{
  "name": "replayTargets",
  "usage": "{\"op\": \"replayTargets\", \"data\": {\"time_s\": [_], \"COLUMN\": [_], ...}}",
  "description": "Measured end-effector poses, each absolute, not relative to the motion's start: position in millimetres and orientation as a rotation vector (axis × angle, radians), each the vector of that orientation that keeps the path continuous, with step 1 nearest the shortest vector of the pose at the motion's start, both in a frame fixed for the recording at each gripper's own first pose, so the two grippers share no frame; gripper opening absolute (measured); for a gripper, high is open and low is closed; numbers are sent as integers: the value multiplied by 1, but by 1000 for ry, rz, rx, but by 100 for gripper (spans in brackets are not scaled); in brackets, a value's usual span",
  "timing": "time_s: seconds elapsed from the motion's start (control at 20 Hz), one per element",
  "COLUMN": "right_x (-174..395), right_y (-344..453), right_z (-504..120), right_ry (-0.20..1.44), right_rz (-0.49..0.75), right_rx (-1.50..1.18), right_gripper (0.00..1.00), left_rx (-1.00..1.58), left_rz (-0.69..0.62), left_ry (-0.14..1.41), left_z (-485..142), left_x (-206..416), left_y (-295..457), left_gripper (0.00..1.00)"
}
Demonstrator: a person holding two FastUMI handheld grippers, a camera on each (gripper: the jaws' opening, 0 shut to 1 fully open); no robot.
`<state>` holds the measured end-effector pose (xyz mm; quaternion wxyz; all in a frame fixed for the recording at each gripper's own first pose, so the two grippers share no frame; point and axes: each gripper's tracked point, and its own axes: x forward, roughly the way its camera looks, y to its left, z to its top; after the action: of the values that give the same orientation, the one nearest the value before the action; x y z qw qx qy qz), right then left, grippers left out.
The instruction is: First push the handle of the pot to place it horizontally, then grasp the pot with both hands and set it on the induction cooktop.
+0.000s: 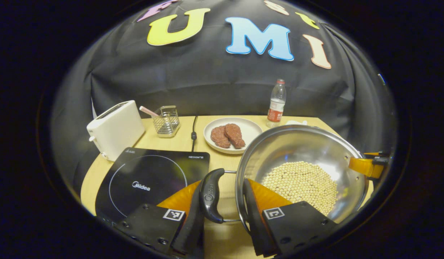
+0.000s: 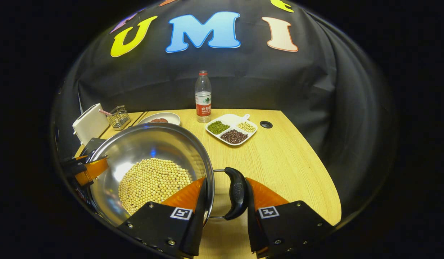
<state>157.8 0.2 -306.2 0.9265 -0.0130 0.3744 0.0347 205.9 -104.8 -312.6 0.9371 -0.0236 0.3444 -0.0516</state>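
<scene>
Both handles lie level. Left gripper (image 1: 222, 201) and right gripper (image 2: 225, 196) each straddle a pot (image 1: 301, 172) handle and wall, contact unclear. Cooktop (image 1: 150, 180) at nine o'clock; transfer remains.

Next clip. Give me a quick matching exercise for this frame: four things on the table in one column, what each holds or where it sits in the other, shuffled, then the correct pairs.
Things:
1. pot
2. round plate
3. divided tray
4. induction cooktop

Descriptions:
A. three compartments with green, dark red and pale beans
B. nothing on it, in front of the white toaster
C. two pieces of meat
D. pale soybeans, a side handle between the fingers of each gripper

Pairs: 1-D, 2-C, 3-A, 4-B

The left gripper and right gripper each straddle one pot handle.
</scene>
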Motion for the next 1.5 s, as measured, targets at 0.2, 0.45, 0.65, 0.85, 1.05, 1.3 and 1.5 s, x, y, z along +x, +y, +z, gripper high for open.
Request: {"op": "replayTargets", "data": {"time_s": [0.2, 0.45, 0.65, 0.85, 1.05, 1.3, 1.5], "right_x": [155, 150, 146, 144, 139, 132, 132], "right_y": [21, 52, 84, 116, 150, 194, 226], "right_z": [-299, -295, -292, -290, -290, -291, -289], "right_ry": [760, 758, 756, 750, 754, 757, 736], "right_rz": [77, 87, 99, 107, 111, 124, 125], "right_rx": [-22, -28, -35, -35, -27, -11, -9], "right_gripper": [52, 52, 52, 52, 52, 52, 52], "left_rx": [-49, -47, -51, -51, -38, -27, -31], "left_rz": [-94, -79, -63, -52, -43, -26, -15], "left_ry": [697, 698, 695, 688, 687, 688, 685], "left_z": [-305, -305, -307, -307, -309, -311, -313], "left_x": [205, 201, 202, 201, 203, 205, 210], "left_y": [-82, -47, -14, 22, 58, 105, 140], "left_gripper": [64, 69, 69, 64, 65, 62, 64]}}
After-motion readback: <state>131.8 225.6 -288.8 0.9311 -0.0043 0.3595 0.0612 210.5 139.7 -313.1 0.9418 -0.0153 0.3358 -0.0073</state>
